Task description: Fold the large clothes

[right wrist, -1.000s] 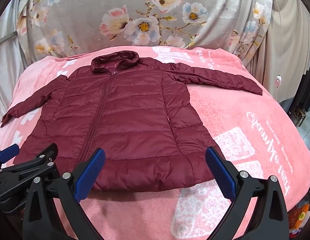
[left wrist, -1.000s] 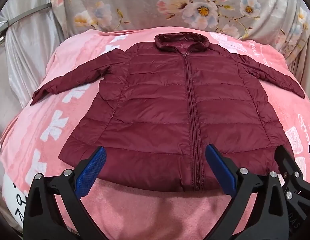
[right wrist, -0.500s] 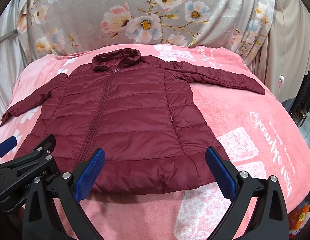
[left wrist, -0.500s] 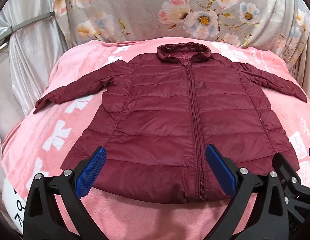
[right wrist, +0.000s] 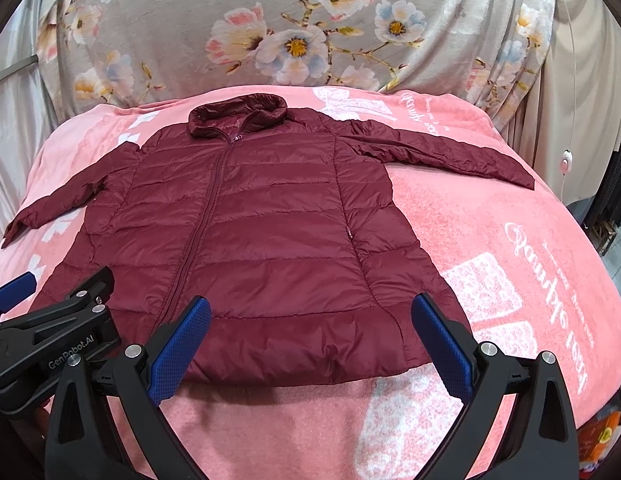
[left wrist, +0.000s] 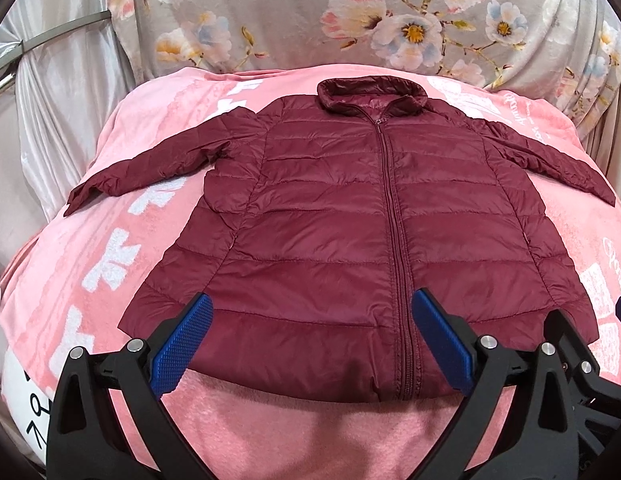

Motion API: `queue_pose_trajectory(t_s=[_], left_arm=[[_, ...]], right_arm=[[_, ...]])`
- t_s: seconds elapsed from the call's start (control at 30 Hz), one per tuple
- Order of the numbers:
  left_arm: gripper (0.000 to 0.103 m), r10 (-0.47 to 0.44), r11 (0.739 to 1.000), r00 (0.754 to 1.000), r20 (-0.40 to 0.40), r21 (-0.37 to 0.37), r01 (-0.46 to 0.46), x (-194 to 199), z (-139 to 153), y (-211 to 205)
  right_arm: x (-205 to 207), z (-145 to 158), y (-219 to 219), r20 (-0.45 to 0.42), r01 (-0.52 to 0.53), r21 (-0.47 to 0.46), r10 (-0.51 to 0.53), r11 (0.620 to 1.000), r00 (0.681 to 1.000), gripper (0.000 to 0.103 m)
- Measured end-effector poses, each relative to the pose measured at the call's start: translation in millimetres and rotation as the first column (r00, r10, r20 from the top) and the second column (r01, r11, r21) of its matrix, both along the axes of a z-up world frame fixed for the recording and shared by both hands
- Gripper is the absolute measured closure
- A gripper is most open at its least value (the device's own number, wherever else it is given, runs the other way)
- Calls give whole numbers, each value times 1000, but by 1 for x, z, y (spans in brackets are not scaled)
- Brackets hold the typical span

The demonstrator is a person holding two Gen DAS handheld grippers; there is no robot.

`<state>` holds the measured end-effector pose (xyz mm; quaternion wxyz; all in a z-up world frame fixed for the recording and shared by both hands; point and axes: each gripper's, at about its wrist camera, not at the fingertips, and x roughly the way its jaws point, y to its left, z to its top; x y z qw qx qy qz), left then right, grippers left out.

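Note:
A dark red quilted jacket (left wrist: 350, 224) lies flat and zipped on a pink blanket (left wrist: 122, 248), collar at the far side, both sleeves spread outward. The same jacket (right wrist: 250, 240) fills the middle of the right wrist view. My left gripper (left wrist: 310, 344) hovers open above the hem, left of the zip. My right gripper (right wrist: 310, 344) is open above the hem's right half. Nothing sits between either pair of blue pads. The left gripper (right wrist: 14, 292) also shows at the left edge of the right wrist view.
A grey floral cloth (left wrist: 350, 20) hangs behind the pink blanket (right wrist: 510, 260). Silvery drapes (left wrist: 50, 100) stand at the left. A cord with a small switch (right wrist: 565, 164) hangs at the right. The blanket drops away at its right edge.
Both grippers have pulled back and tilted a little, so the jacket sits lower and farther in both views. The jacket itself has not moved. Both grippers stayed open.

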<state>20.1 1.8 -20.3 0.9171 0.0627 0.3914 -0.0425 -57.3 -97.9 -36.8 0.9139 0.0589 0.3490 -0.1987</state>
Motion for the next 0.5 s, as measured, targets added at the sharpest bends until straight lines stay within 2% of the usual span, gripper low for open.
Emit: queue_pose_trajectory(t_s=[0.5], left_arm=[[6,-1,1000,1000,-4,1,1,0,-1,0]], right_arm=[[-1,0,0,0,-1,5,1,1000,1000,5]])
